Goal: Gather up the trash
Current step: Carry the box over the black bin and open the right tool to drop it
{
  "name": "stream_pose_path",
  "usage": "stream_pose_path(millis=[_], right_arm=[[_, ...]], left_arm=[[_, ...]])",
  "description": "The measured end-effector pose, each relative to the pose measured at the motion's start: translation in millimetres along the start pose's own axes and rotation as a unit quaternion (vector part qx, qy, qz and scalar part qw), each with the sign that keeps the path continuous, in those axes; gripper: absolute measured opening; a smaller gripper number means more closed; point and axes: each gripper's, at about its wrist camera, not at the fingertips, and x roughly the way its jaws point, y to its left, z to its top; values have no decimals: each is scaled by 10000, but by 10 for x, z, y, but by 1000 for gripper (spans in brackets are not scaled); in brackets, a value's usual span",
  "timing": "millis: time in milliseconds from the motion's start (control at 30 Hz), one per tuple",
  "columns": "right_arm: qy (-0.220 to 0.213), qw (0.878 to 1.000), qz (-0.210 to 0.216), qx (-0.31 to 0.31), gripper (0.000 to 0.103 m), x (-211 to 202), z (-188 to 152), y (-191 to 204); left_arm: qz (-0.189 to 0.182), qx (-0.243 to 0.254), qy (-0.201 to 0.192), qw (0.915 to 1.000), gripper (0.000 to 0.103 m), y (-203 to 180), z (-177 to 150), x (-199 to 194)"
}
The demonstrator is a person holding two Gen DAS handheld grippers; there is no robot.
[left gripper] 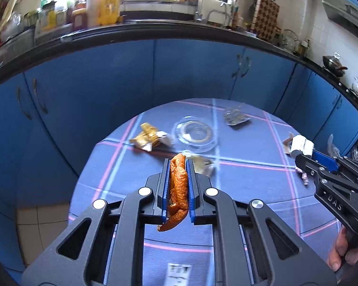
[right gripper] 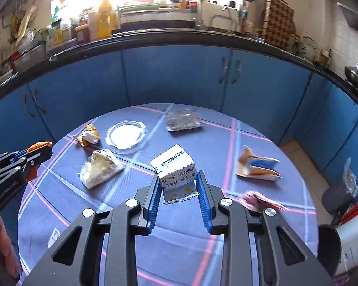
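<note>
Orange crumpled wrapper [left gripper: 177, 186] clamped between left gripper [left gripper: 177, 164] pads, white printed carton [right gripper: 175, 174] clamped by right gripper [right gripper: 179, 178], above round table [right gripper: 262, 143].

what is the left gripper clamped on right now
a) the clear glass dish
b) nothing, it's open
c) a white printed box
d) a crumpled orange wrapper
d: the left gripper has its blue pads pressed against a crumpled orange wrapper, while the white printed box sits between the right gripper's fingers.
</note>
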Motion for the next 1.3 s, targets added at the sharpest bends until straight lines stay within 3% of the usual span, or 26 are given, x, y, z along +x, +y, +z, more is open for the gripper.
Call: stream_pose_path(millis=[800, 1300], right_arm=[[-454, 9942, -577, 790, 29, -911, -535, -1308], [-471, 9818, -1143, 1444, 29, -1244, -908, -2192]], left_arm=[[-500, 1114, -72, 9925, 13, -1618, 15, -204], [-1170, 1923, 36, 9743, 13, -2862, -116, -213]])
